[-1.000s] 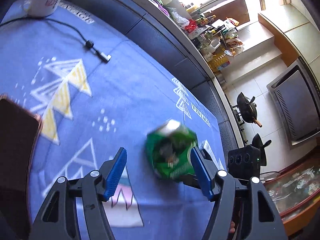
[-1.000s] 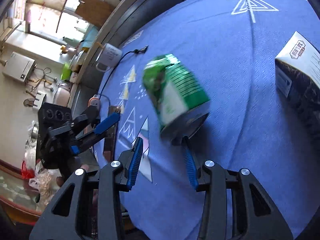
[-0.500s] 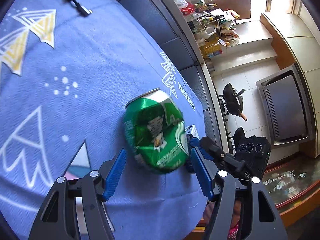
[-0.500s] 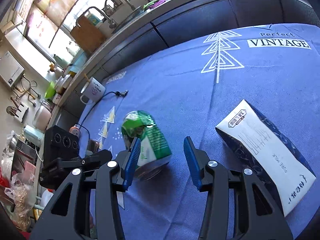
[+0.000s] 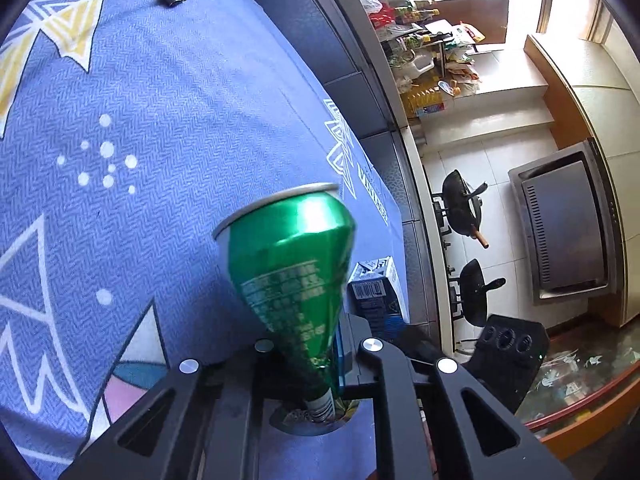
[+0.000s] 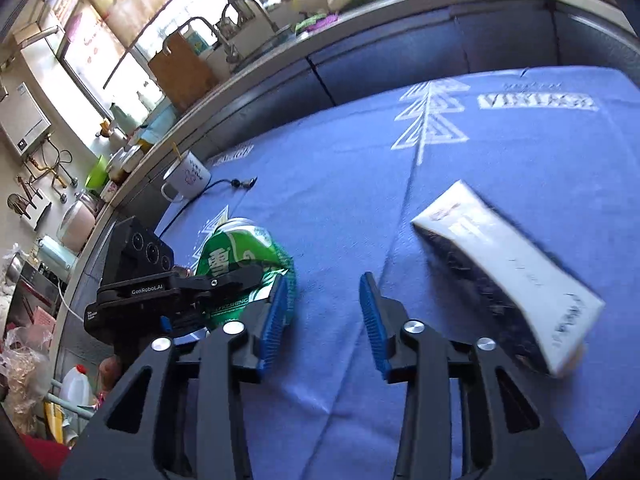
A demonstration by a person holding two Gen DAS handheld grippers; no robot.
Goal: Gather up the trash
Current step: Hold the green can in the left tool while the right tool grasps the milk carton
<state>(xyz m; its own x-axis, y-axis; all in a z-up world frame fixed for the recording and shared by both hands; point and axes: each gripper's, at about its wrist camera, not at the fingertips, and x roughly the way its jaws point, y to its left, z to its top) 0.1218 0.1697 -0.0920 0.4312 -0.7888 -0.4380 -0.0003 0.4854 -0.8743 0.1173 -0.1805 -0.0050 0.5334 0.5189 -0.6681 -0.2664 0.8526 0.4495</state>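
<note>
A dented green drink can stands tilted on the blue tablecloth. My left gripper is closing on its squashed lower end, and the pads press it flat. From the right wrist view the can sits in the left gripper at the left. My right gripper is opening beside the can with only cloth between its blue fingers. A white and dark carton lies flat to its right, also seen as the carton behind the can.
A white mug and a black cable lie at the table's far side, below a dark counter front. Beyond the table edge are a stove with pans and a floor with bags and a jug.
The left jaws closed from wide apart onto the can and crushed its lower part. The right gripper drew back from the can and swung toward the carton.
</note>
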